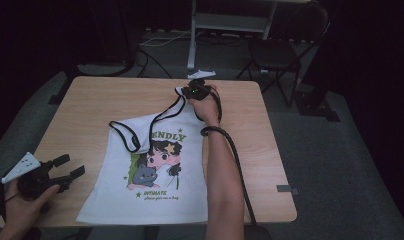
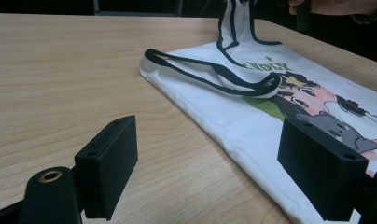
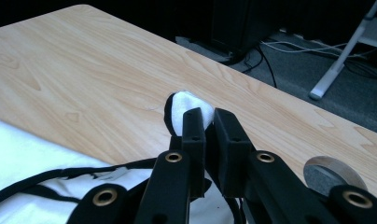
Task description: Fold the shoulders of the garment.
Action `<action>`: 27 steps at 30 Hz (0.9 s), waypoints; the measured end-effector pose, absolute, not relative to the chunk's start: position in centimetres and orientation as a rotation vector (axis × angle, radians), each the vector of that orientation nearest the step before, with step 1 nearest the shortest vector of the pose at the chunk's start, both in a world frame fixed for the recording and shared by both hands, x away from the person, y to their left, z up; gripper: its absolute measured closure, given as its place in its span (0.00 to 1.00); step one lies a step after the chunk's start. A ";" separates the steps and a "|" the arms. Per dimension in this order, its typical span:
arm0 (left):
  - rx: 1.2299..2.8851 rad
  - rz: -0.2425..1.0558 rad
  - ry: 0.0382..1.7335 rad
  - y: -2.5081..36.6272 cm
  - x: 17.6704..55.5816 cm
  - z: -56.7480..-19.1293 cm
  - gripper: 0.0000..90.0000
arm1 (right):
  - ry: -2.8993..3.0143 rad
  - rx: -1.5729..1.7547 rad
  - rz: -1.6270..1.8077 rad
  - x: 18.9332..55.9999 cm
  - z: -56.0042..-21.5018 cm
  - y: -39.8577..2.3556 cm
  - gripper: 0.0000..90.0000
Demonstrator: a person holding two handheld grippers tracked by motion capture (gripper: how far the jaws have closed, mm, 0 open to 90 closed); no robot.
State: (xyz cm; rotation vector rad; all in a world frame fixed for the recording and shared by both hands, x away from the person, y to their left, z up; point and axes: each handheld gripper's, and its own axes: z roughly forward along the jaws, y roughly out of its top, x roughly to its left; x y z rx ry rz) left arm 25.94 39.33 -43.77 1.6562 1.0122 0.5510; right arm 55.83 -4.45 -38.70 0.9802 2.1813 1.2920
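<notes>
Pale wooden table [image 1: 90, 100] with rounded corners, one of it, smooth and lightly grained, carries everything else. On it lies one white sleeveless cotton top with black-trimmed straps [image 1: 155, 195], spread flat across the middle of the board with its hem towards the person. Its fabric is soft and thin, the armholes and neckline edged in narrow black binding, and the front bears a cartoon print: a dark-haired girl, a grey cat, green lettering and small stars on a green patch. One strap lies folded back on the chest as a loop; the other is drawn up taut off the table towards the far edge.

Two black two-jaw grippers are in hand, each with blocky foam-like pads on hinged metal links. The right gripper [image 3: 204, 122], near the table's far edge, has its jaws pinched together on a bunched bit of the top's white shoulder fabric with its black trim. The left gripper [image 1: 70, 166], at the near left corner just beside the top's side, stands with jaws wide apart and nothing between them.
</notes>
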 end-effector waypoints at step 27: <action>1.659 0.564 1.011 39.3 25.9 -43.8 0.22 | 2.190 0.850 1.276 51.6 -38.8 -4.2 0.92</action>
